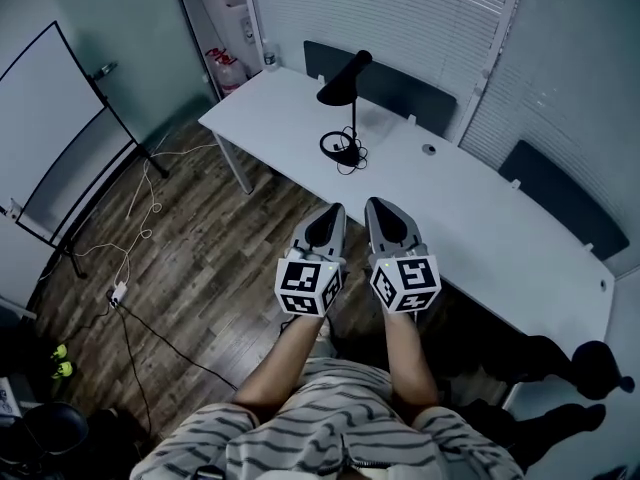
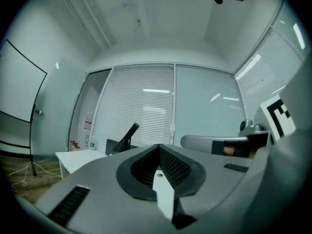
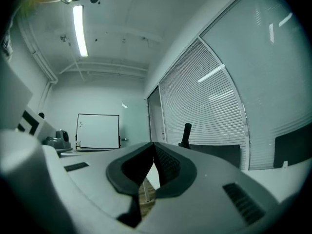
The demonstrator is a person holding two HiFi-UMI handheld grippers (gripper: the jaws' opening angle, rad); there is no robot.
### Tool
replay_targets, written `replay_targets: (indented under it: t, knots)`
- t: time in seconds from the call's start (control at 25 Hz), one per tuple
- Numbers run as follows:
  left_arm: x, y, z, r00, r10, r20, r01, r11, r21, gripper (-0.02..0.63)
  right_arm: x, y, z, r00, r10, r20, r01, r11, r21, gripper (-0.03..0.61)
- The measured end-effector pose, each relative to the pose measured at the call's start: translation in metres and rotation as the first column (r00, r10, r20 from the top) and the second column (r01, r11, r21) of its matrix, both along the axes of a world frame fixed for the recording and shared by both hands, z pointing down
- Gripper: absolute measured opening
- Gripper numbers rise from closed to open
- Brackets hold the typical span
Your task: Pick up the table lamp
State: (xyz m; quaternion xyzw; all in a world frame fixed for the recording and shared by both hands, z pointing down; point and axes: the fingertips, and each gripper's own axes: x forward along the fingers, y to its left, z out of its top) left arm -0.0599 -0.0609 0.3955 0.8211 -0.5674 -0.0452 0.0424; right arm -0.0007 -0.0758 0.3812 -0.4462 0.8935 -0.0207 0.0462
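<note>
Office mtg rm: whiteboard [image 1: 45,128], long white table [image 1: 480,218], blinds [image 1: 400,18] on glass walls, chairs [image 1: 555,193].

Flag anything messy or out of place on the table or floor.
The table lamp stands upright, but its cord lies in a loose tangle at its base on the white table. White cables trail across the wood floor. Nothing looks spilled or broken.

Item: black table lamp [image 1: 345,83] with a slim stem, cone shade and round base.
Pose: upright, with the shade tilted and its wide end toward the lower left.
Cord: black cord [image 1: 352,160] looped loosely at the base.
Place: upper centre of the head view, on the white table [image 1: 470,208], toward its left end.
</note>
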Motion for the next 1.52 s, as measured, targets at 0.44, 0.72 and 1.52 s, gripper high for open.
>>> replay_targets:
  t: [0.44, 0.72, 1.52]
  knots:
    - [-0.032, -0.110, 0.007, 0.998, 0.059, -0.012, -0.059, 0.998, -0.026, 0.008, -0.031, -0.108, 0.000, 0.998, 0.063, 0.001, -0.063, 0.998, -0.029, 0.012]
    - [-0.049, -0.166, 0.006, 0.997, 0.078, -0.021, -0.078, 0.997, -0.024, 0.008, -0.041, -0.158, 0.000, 0.993, 0.116, -0.009, -0.116, 0.992, -0.039, 0.012]
    - [-0.040, -0.252, 0.021, 0.995, 0.101, 0.006, -0.101, 0.995, -0.013, 0.008, -0.031, -0.240, 0.019, 0.992, 0.127, -0.009, -0.127, 0.990, -0.066, 0.012]
